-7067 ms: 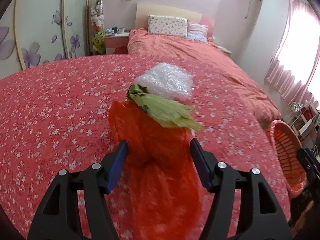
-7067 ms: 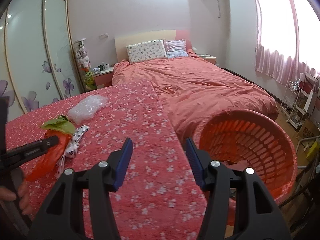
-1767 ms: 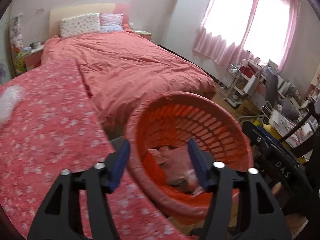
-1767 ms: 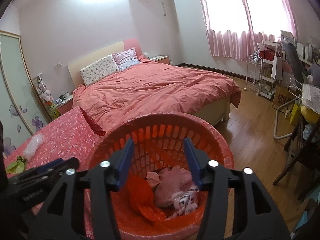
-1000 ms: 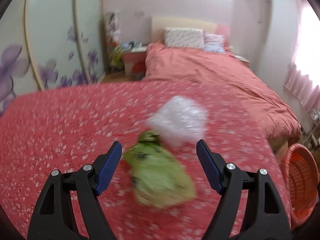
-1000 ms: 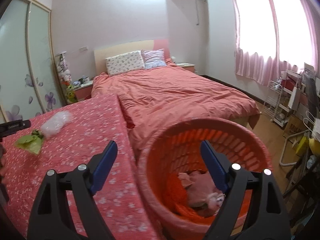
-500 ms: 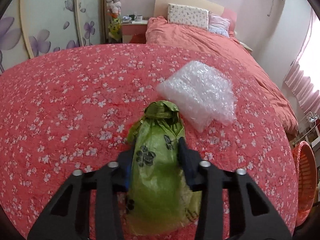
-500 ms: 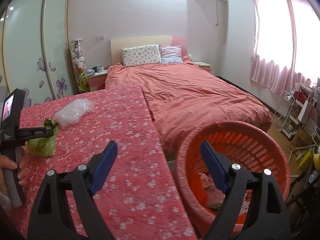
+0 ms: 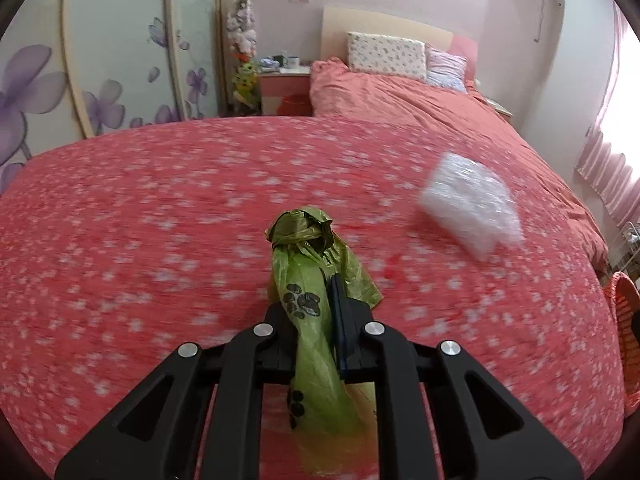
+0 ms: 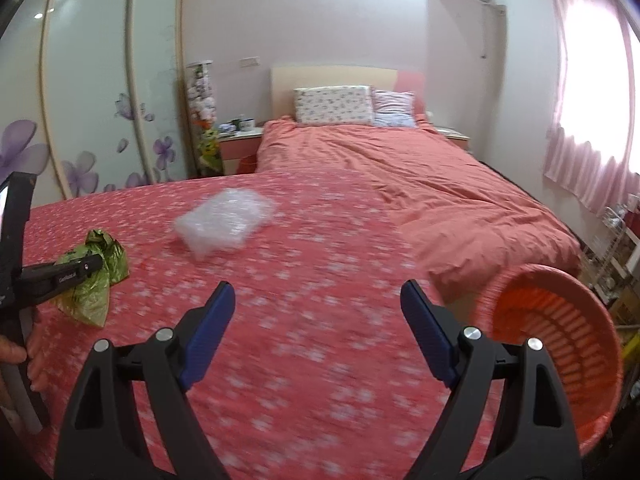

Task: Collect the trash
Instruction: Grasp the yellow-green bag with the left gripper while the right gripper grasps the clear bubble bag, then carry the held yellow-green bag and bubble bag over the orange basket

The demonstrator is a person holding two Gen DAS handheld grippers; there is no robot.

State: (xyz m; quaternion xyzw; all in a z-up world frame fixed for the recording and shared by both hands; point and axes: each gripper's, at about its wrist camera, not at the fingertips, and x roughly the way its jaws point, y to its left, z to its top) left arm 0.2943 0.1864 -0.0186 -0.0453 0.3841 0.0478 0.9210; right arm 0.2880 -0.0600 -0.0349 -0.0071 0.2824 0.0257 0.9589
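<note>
A crumpled green plastic bag (image 9: 308, 256) with black paw prints lies on the red flowered cover (image 9: 160, 200). My left gripper (image 9: 308, 296) has its jaws closing, and the pads pinch the bag between them; the right wrist view shows the same left gripper (image 10: 86, 266) on the green bag (image 10: 90, 284). A clear bubble-wrap packet (image 9: 470, 204) lies to the right beyond it, blurred. My right gripper (image 10: 318, 300) hangs open over the cover, nothing between its fingers, with the bubble-wrap packet (image 10: 226, 228) ahead to its left.
An orange slatted basket (image 10: 560, 320) stands off the cover's right edge, with only its rim (image 9: 626, 320) showing in the left wrist view. A bed with a red quilt (image 10: 400, 168) lies beyond. A hand (image 10: 16, 356) grips the left tool's handle.
The left jaws went from wide apart around the green bag to pinched on it. The right gripper swung left, away from the basket and over the flowered cover.
</note>
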